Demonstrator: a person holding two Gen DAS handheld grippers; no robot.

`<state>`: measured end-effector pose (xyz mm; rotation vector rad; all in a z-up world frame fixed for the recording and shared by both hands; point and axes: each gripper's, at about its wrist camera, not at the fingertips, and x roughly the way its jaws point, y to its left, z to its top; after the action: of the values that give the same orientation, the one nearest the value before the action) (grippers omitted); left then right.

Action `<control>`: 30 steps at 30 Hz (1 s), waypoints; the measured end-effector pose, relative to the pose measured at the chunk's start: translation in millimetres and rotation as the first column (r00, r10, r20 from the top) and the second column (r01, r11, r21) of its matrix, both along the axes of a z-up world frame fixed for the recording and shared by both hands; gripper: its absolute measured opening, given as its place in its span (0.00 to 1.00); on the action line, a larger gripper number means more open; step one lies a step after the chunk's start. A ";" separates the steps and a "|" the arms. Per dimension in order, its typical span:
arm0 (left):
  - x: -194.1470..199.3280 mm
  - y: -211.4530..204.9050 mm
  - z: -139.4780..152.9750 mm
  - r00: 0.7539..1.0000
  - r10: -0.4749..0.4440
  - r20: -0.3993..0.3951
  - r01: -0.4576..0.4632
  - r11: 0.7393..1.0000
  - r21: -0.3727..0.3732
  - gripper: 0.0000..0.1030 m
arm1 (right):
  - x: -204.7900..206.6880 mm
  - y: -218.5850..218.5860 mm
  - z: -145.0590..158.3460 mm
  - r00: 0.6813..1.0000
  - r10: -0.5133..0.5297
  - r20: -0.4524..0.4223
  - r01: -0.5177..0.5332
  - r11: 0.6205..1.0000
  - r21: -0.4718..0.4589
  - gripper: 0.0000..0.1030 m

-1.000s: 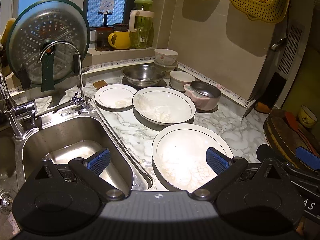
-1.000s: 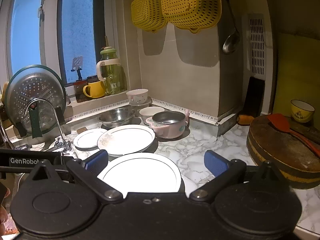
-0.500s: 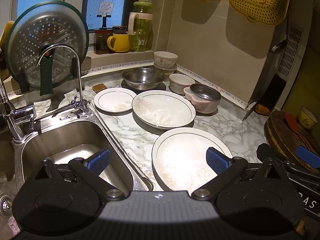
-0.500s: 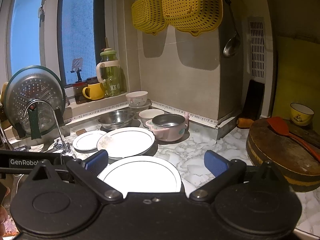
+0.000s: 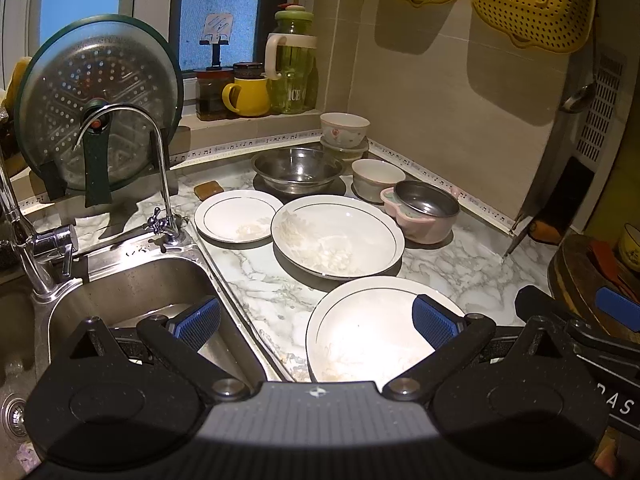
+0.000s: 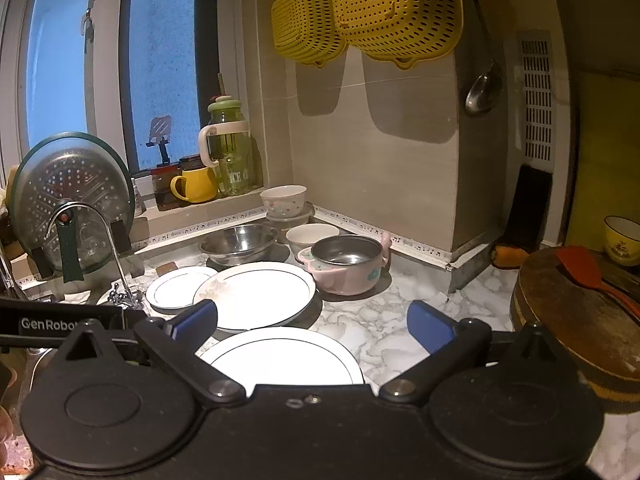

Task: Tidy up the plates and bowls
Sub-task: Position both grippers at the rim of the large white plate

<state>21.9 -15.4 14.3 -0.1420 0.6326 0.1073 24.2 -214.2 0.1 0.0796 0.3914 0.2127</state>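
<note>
**q:** where are your grippers at right now, and what's the first dish?

**me:** both are spread wide with nothing in them. my left gripper (image 5: 316,316) hangs over the seam between the sink (image 5: 132,280) and the marble counter (image 5: 264,276), so one blue pad sits over the basin and the other over the near plate (image 5: 368,336). my right gripper (image 6: 312,322) hovers just behind that same plate (image 6: 280,356), which shows right between its fingers.

**q:** so which hand takes it?

**me:** i'd say the right. the plate lies straight ahead and below it, pretty much centred, whereas from the left it sits off to the right side. it's round and flat, so no long axis to line up with, i just need a bit of rim. can't really tell how close the right pads are to the rim though, the gripper body hides the near edge.

**q:** and the rest?

**me:** farther out along the counter: the big plate (image 5: 338,236), then the small plate (image 5: 238,216) to its left by the tap (image 5: 160,184). behind those, the steel bowl (image 5: 298,168), a white bowl (image 5: 378,178), the pink pot (image 5: 424,212) and a stack of bowls (image 5: 344,134) in the corner. nothing is stacked with the plates yet, so i reckon the job's barely begun.
</note>
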 end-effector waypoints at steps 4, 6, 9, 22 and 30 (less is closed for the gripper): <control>4.1 -0.6 -0.6 1.000 0.007 -0.001 -0.007 1.000 0.004 1.00 | 7.1 -2.5 0.0 1.000 0.009 0.000 -0.009 1.000 0.006 0.99; 6.0 -0.5 -1.8 1.000 0.006 -0.007 -0.006 1.000 0.003 1.00 | 10.5 -2.8 0.2 1.000 0.013 -0.002 -0.013 1.000 0.003 0.99; 7.8 0.1 -2.3 1.000 0.007 -0.011 -0.007 1.000 0.006 1.00 | 13.8 -2.3 0.2 1.000 0.015 -0.003 -0.015 1.000 -0.001 0.99; 9.3 7.9 -1.6 1.000 0.019 -0.013 -0.019 1.000 0.017 1.00 | 21.7 3.3 -0.1 0.999 0.033 -0.012 -0.033 0.999 0.001 0.99; 13.1 7.4 -0.6 1.000 0.013 -0.019 -0.012 1.000 0.009 1.00 | 23.0 3.7 0.0 0.999 0.033 -0.014 -0.033 0.999 0.002 0.99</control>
<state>35.0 -8.0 13.7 -0.1361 0.6504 0.1238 47.2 -210.6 0.1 0.0762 0.4071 0.2451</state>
